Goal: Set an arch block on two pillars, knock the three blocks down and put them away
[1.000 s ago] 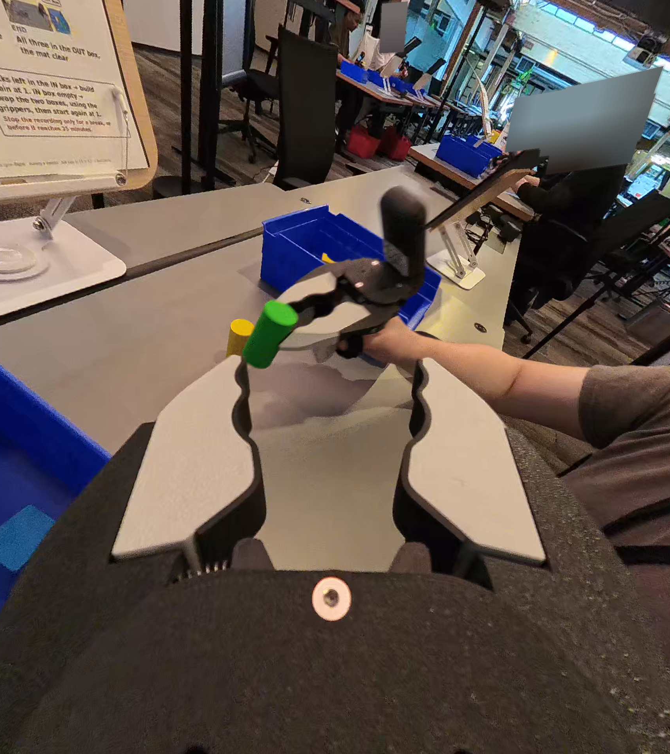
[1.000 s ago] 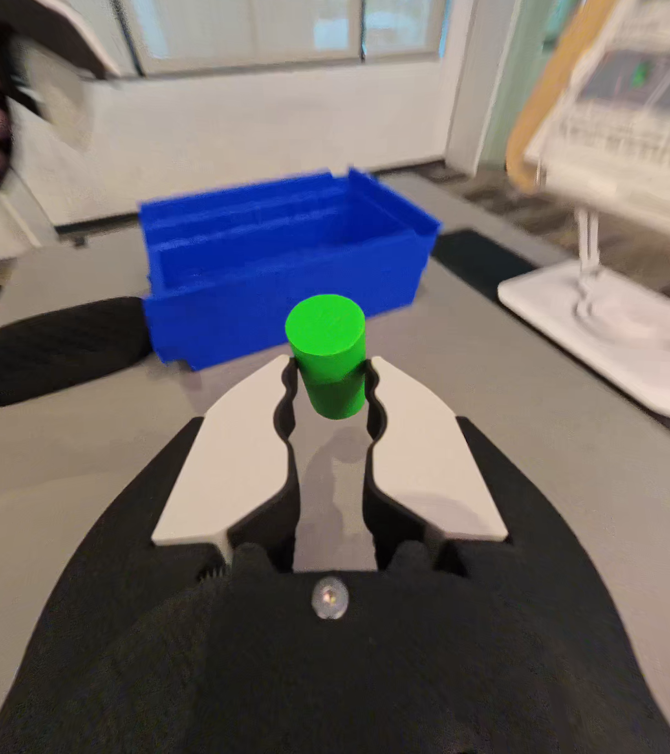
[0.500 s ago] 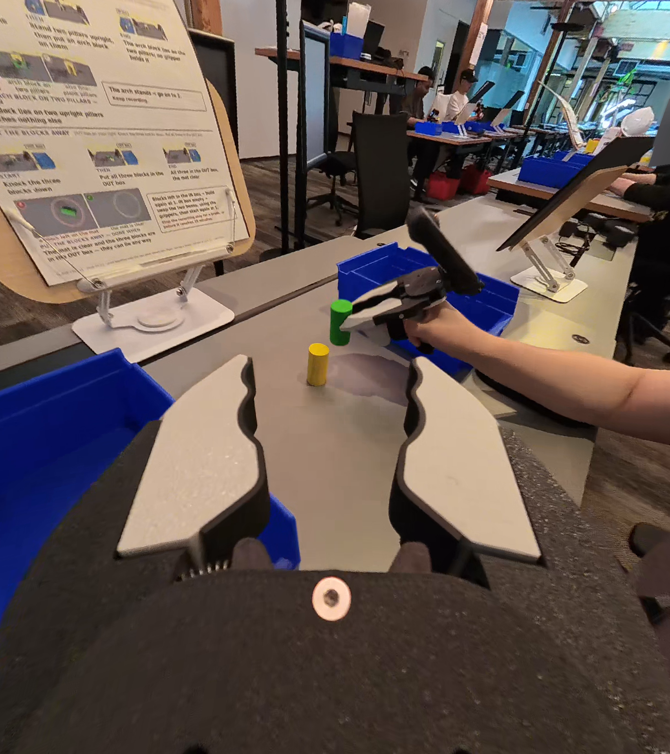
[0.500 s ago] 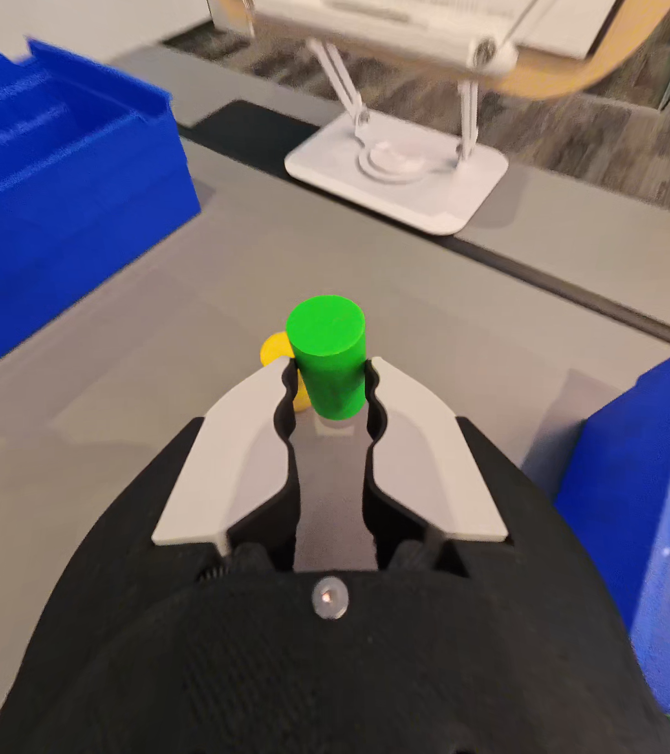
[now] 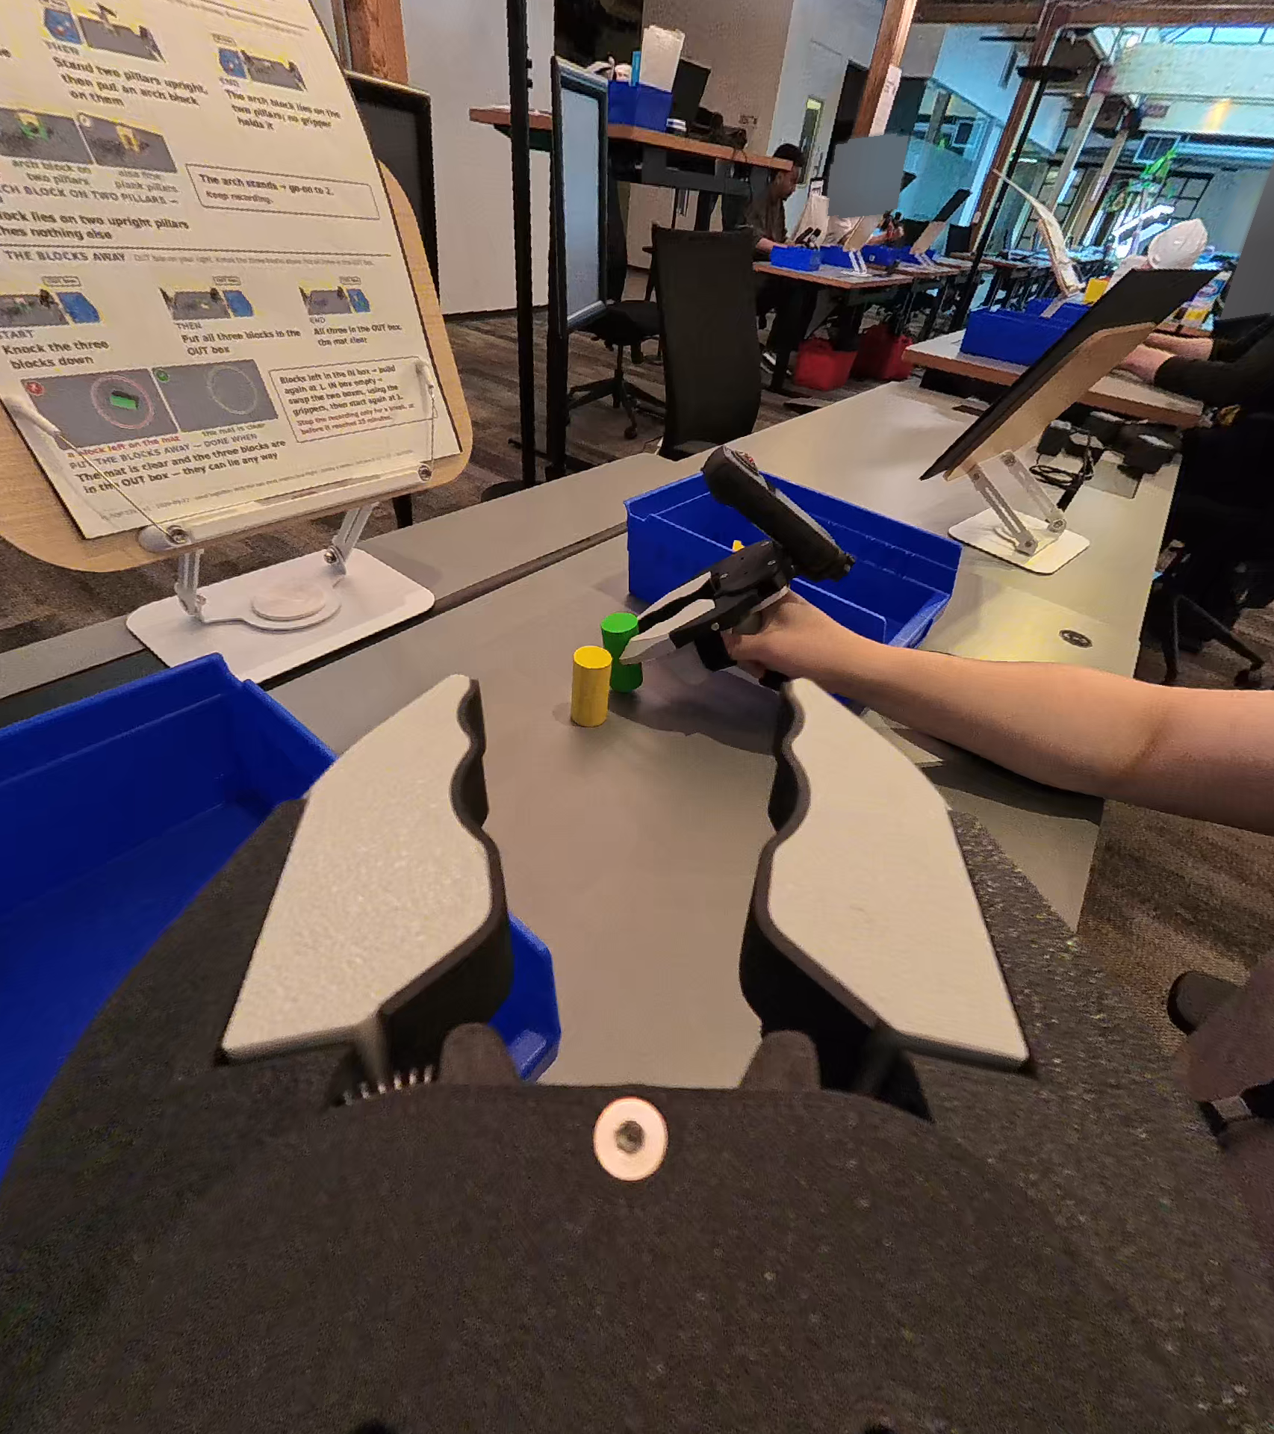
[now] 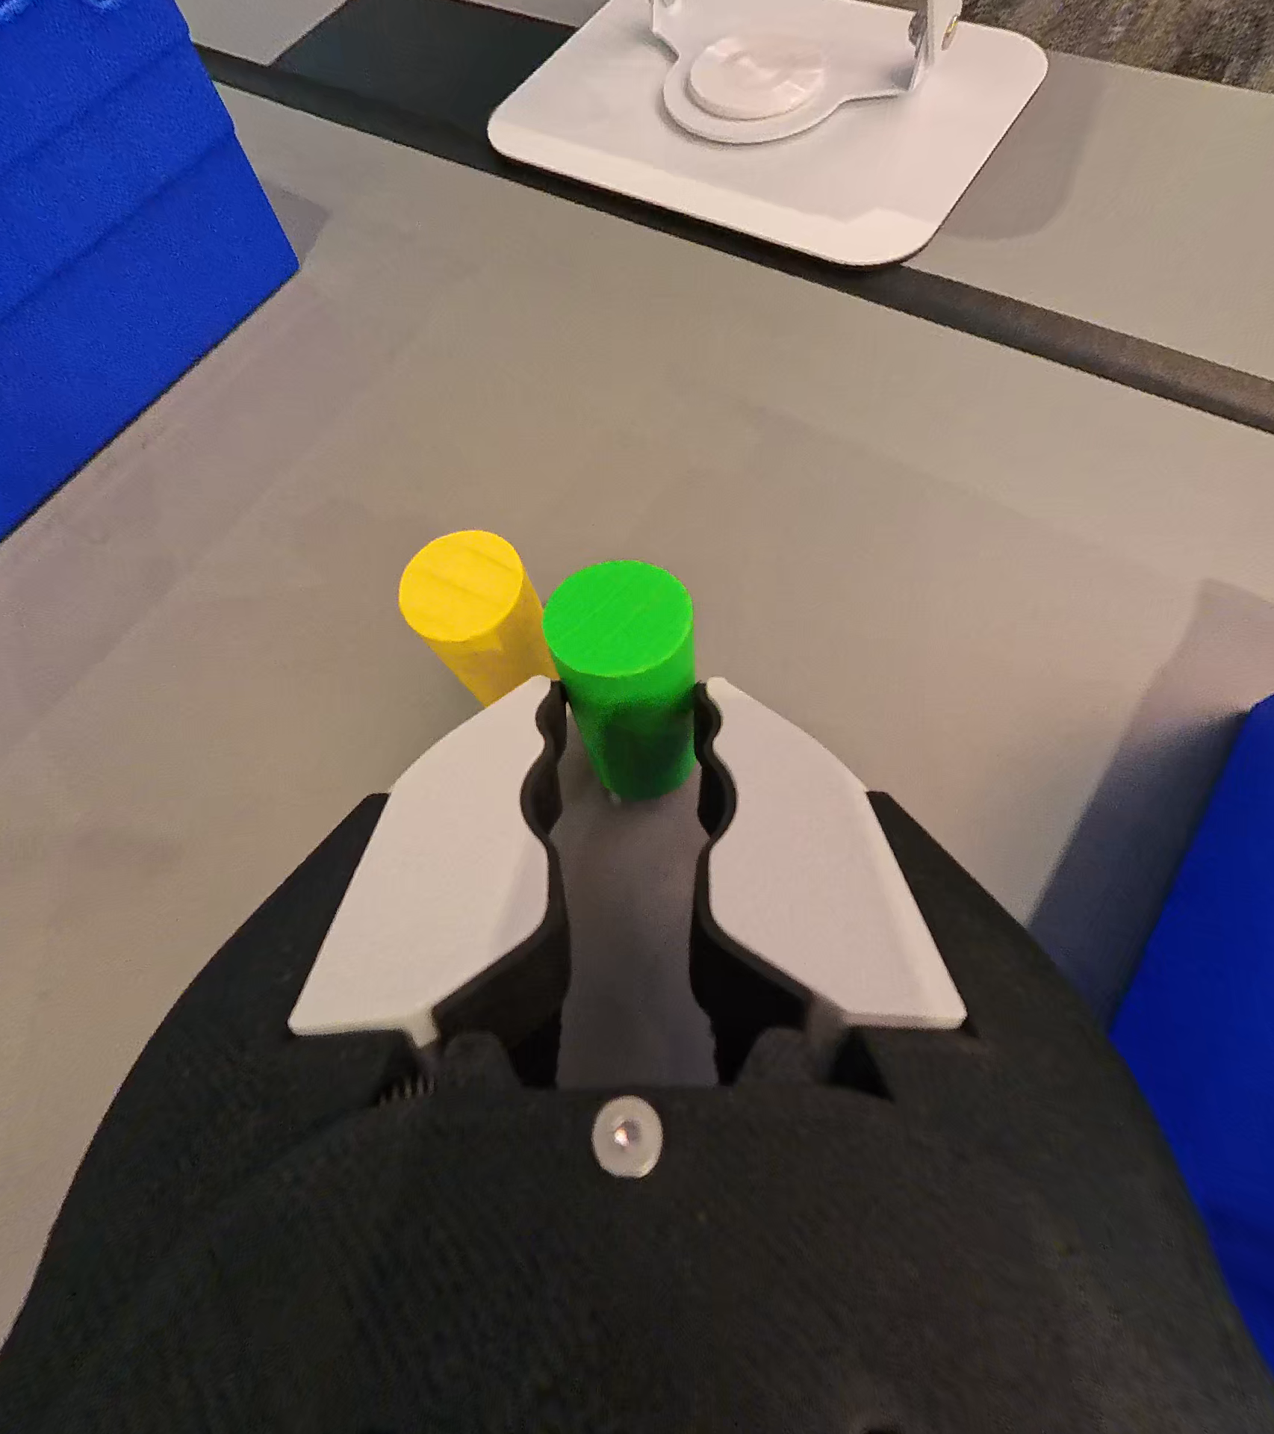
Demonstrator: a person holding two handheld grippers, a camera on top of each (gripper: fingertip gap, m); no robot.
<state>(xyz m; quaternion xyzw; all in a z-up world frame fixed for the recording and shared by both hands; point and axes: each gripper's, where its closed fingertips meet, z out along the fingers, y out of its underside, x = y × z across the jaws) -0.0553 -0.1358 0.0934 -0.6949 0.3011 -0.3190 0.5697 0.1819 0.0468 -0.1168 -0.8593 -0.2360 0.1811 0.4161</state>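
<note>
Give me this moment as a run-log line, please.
right gripper: shut on green pillar | beside upright yellow pillar | left gripper: open, empty

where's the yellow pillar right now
The yellow pillar stands upright on the grey table, close beside the green pillar held by the right gripper.

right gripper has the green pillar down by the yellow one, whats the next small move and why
Probably open the right gripper and back off: the green cylinder pillar looks upright on the grey mat, close beside the upright yellow cylinder pillar. Whether they touch, I cannot tell.
</note>
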